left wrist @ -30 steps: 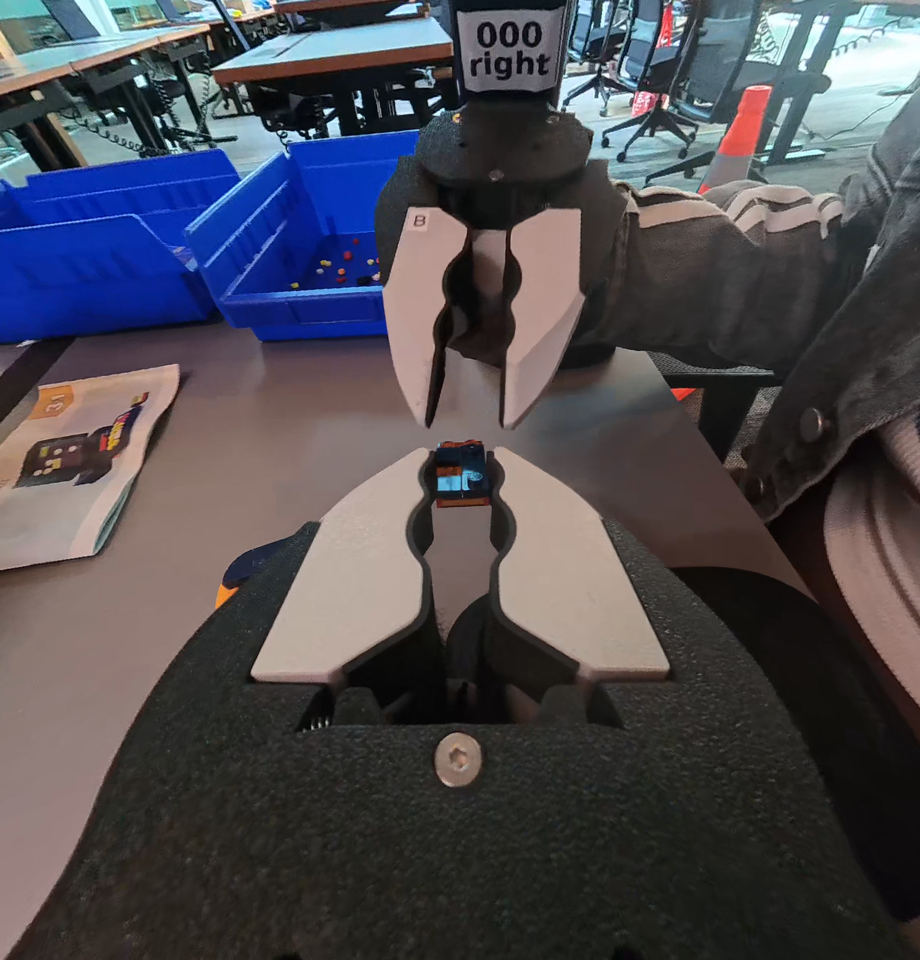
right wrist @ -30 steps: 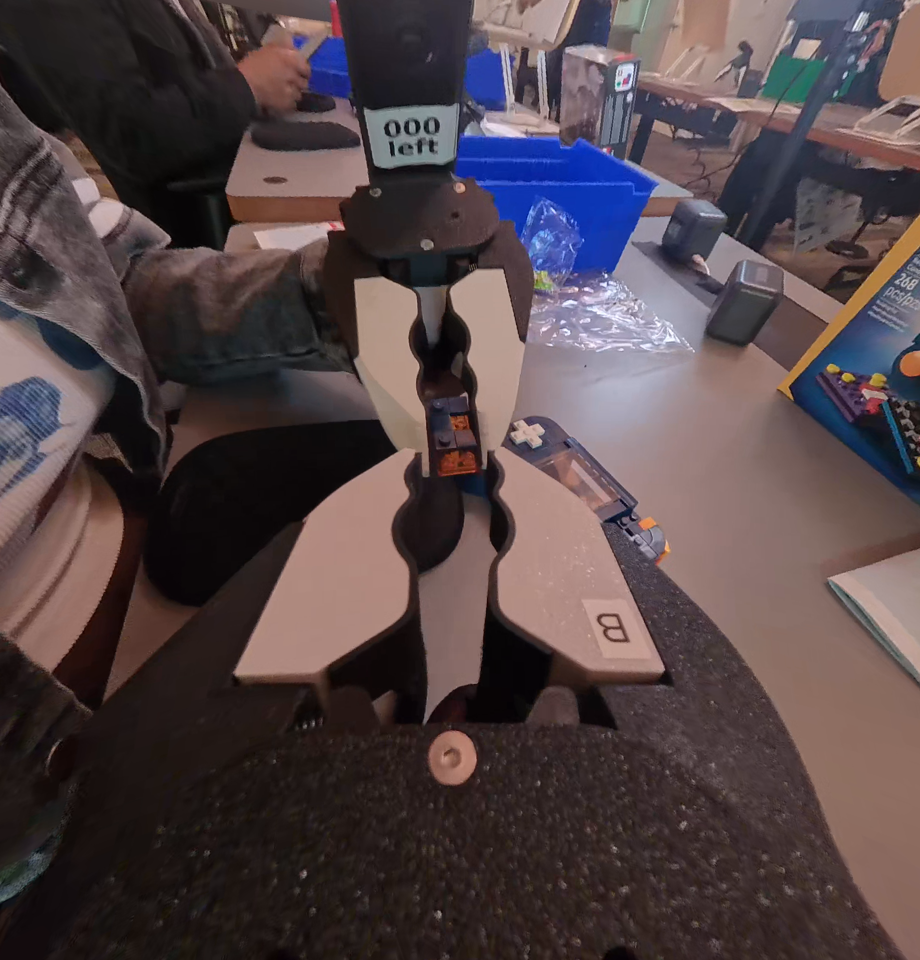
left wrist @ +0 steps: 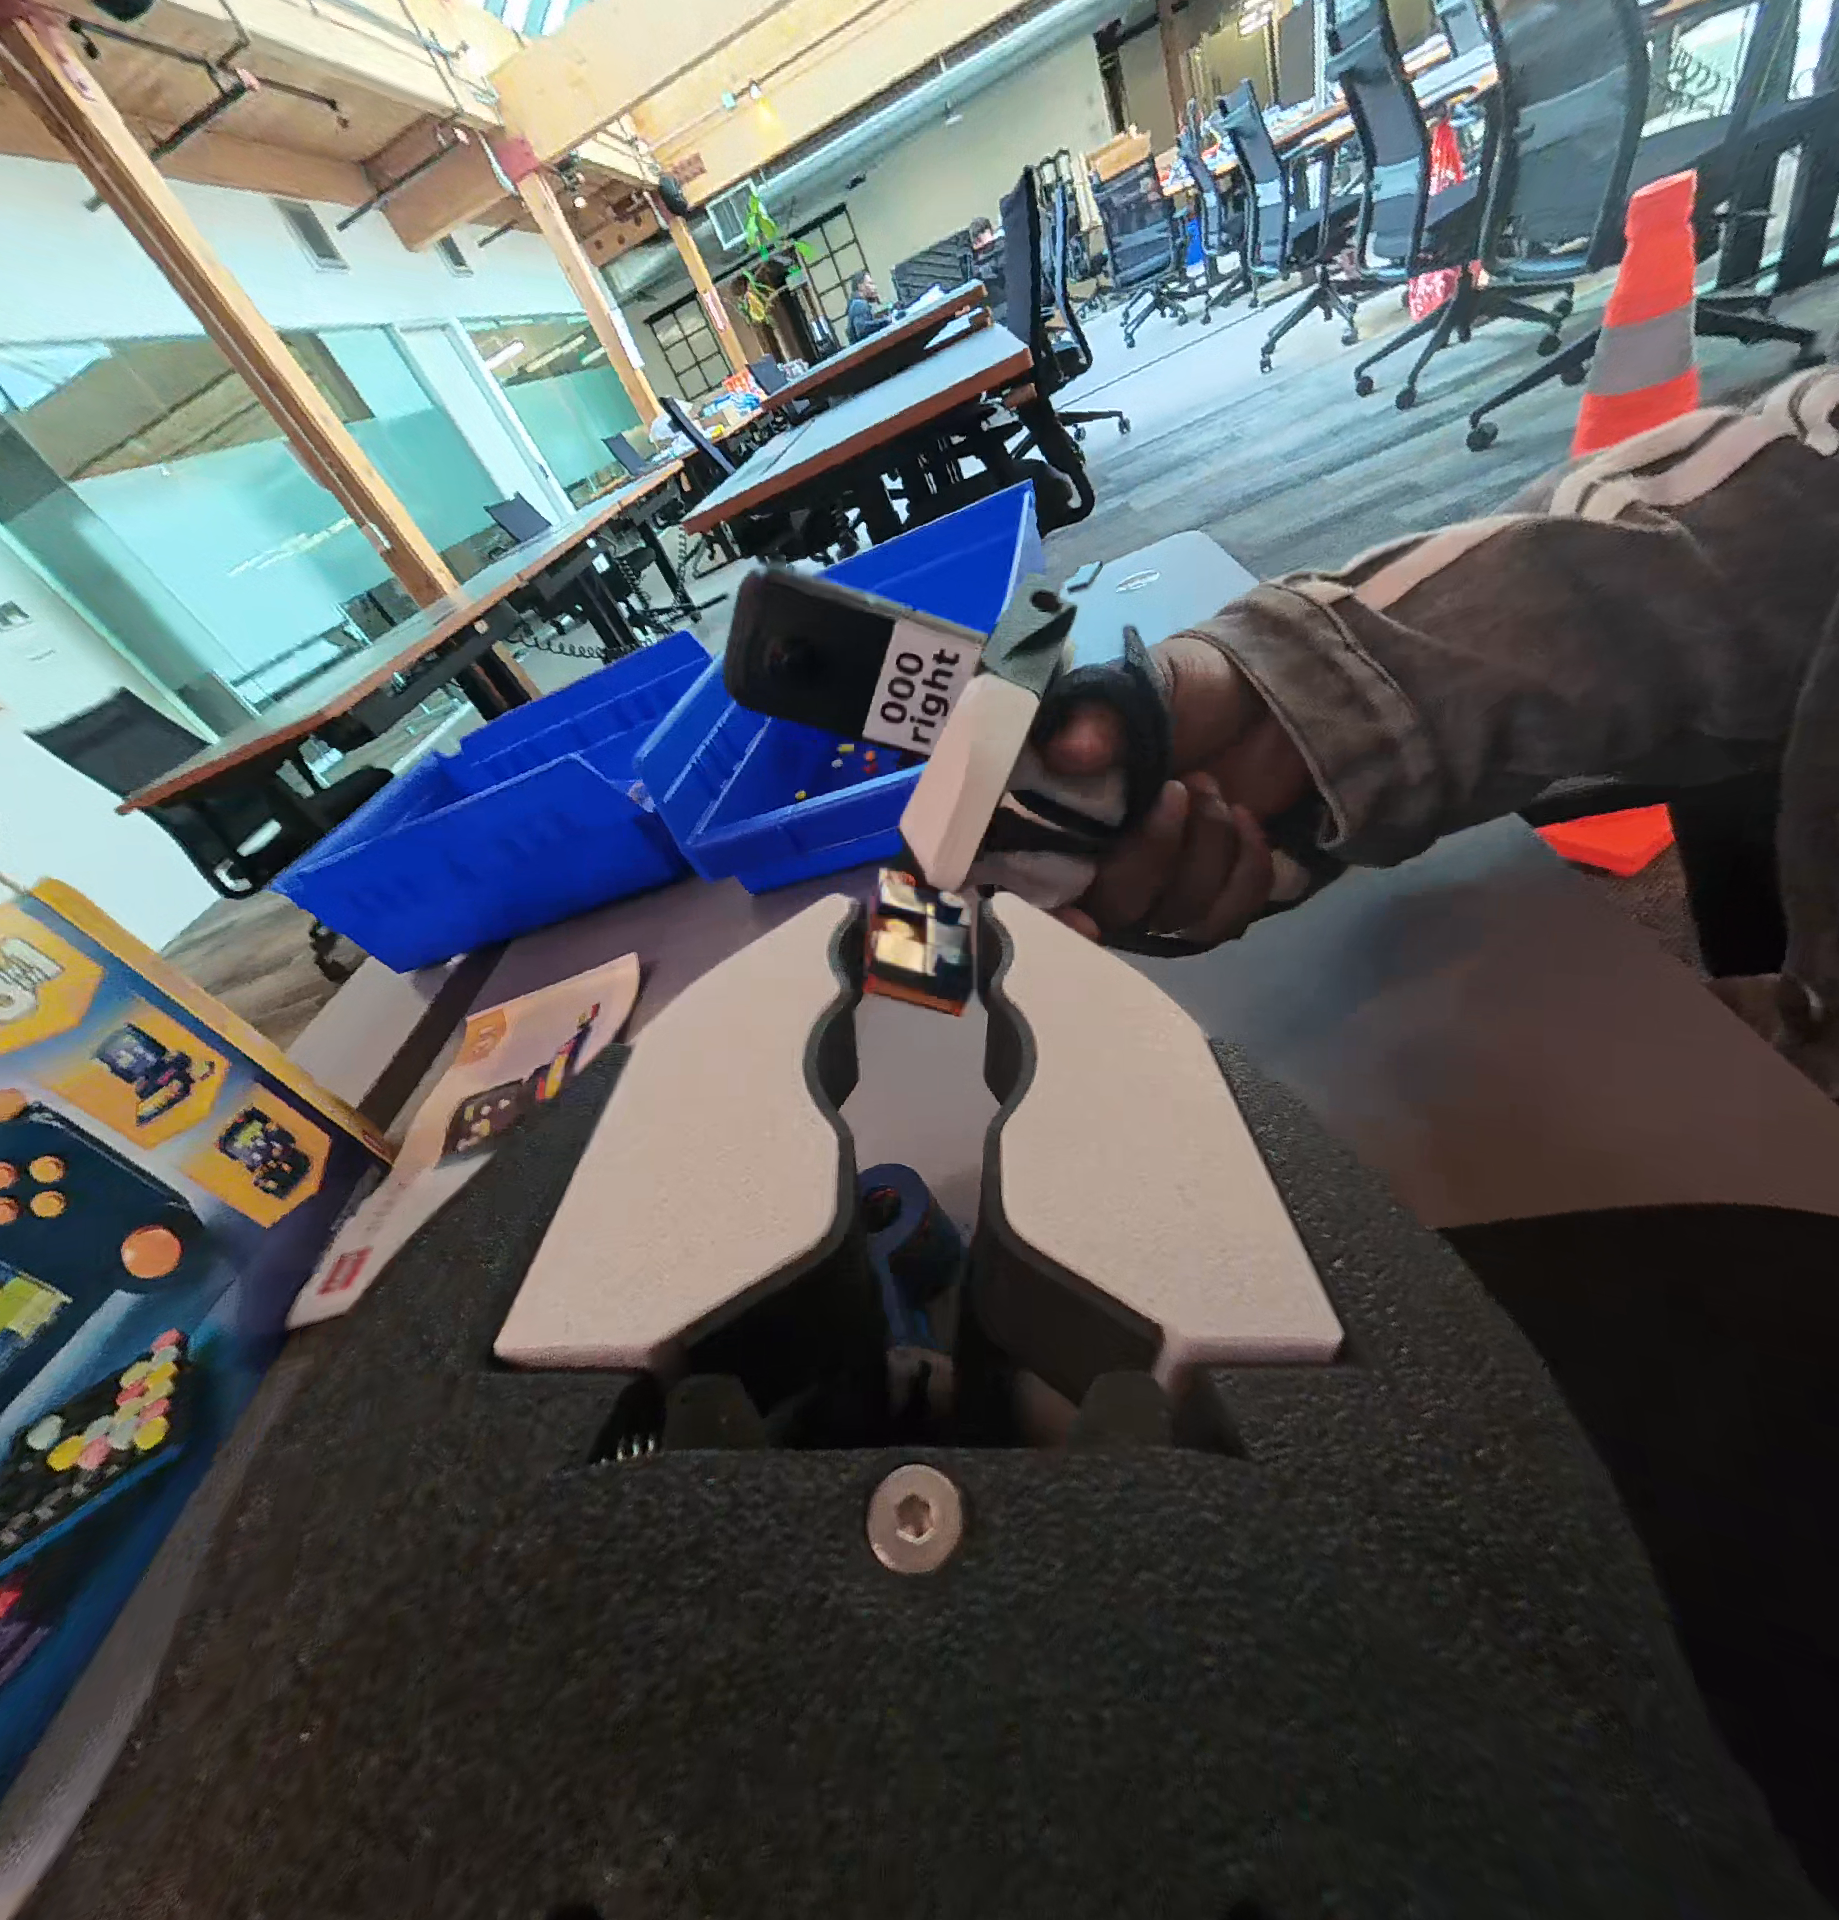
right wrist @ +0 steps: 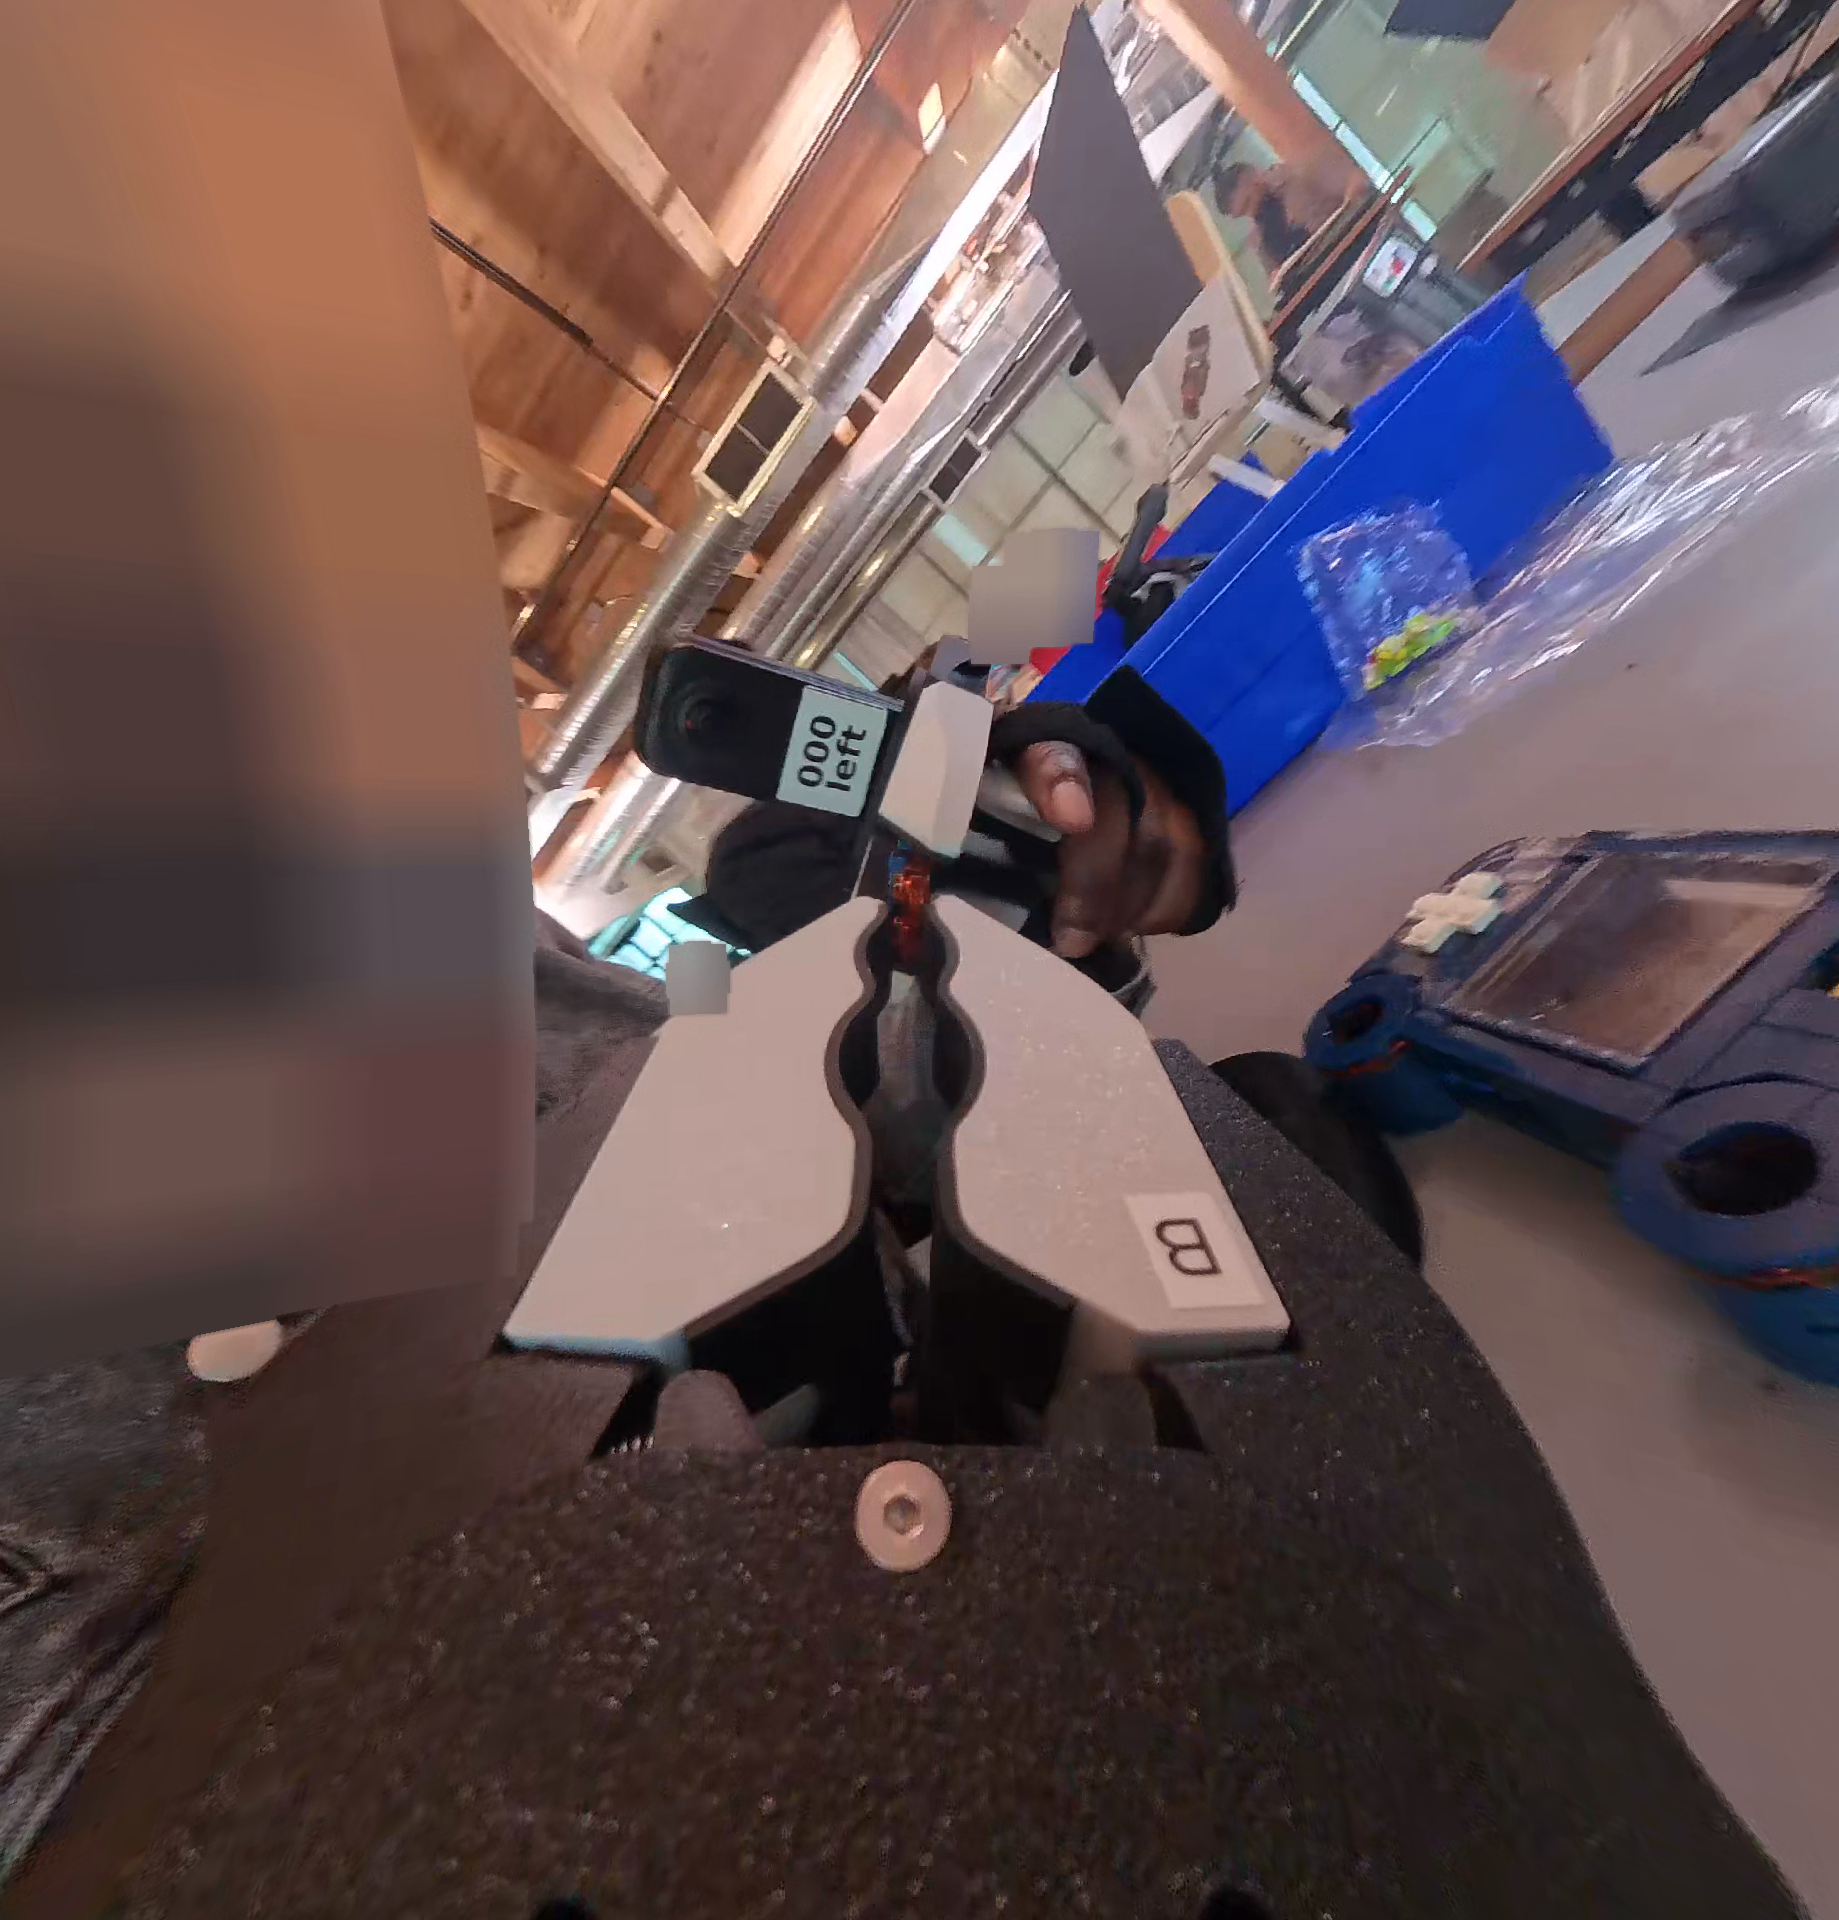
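My left gripper [left wrist: 920,920] is shut on a small brick piece [left wrist: 917,961], dark blue with shiny tiles and an orange underside, held up off the grey table [left wrist: 1362,1039]. My right gripper [left wrist: 944,868] comes in from the right, side-on in a person's hand, with its tip on the top edge of the piece. In the right wrist view my right gripper [right wrist: 907,914] is closed to a narrow gap on the piece's orange edge [right wrist: 904,925]. The left gripper [right wrist: 910,857] meets it tip to tip from behind.
Two blue bins [left wrist: 541,821] [left wrist: 790,774] stand at the back of the table, with a toy box [left wrist: 115,1195] and a booklet [left wrist: 525,1060] to the left. A blue brick-built console [right wrist: 1621,1039], a clear plastic bag [right wrist: 1580,561] and another blue bin [right wrist: 1393,520] are to the right.
Both grippers have lifted and tilted upward. The right gripper, open and apart from the piece before, has turned side-on and closed onto it. The left gripper still holds the piece.
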`<state>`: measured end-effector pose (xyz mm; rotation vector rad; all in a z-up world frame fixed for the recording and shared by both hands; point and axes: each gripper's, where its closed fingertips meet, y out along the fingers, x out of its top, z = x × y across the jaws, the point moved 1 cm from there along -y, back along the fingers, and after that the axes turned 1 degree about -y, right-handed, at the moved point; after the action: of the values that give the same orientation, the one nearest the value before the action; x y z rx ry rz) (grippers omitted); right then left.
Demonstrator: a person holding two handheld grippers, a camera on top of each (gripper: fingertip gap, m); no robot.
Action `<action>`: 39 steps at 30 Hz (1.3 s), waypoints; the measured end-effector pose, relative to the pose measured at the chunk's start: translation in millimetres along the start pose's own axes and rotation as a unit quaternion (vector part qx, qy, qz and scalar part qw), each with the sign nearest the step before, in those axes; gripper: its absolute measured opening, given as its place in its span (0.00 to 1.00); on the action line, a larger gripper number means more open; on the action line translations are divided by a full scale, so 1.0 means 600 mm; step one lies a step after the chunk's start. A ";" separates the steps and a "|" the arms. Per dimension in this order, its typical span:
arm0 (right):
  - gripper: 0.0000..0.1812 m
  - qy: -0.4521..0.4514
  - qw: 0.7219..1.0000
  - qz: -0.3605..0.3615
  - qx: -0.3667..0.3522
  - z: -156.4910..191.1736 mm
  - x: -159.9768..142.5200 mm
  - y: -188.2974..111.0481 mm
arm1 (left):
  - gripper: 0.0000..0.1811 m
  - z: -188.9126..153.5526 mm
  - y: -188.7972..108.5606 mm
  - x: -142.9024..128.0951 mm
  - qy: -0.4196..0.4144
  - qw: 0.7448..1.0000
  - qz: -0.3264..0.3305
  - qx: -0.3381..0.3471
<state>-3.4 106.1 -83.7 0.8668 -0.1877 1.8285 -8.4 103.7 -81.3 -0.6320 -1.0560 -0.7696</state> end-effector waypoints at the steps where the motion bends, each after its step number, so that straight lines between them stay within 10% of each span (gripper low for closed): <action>1: 0.03 -0.025 1.000 -0.010 -0.010 -0.001 0.005 -0.003 | 0.14 0.004 0.000 -0.001 -0.017 1.000 0.001 0.003; 5: 0.03 -0.208 0.971 -0.035 -0.110 -0.002 0.028 -0.019 | 0.17 0.032 -0.006 -0.007 -0.106 0.994 -0.001 0.032; 10: 0.03 -0.508 0.787 -0.047 -0.347 0.013 0.072 -0.040 | 0.11 0.077 -0.014 0.004 -0.247 0.961 -0.068 0.102; 13: 0.03 -0.560 0.730 -0.057 -0.386 0.029 0.073 -0.027 | 0.11 0.085 -0.019 0.023 -0.220 0.959 -0.108 0.144; 39: 0.03 -0.581 0.722 -0.051 -0.372 0.033 0.057 0.010 | 0.03 0.063 -0.010 0.045 -0.103 0.976 -0.105 0.158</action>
<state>-5.2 119.4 -45.8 1.2393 -1.5149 0.6887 -25.4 122.8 -42.0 -0.3337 -1.4191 -0.7070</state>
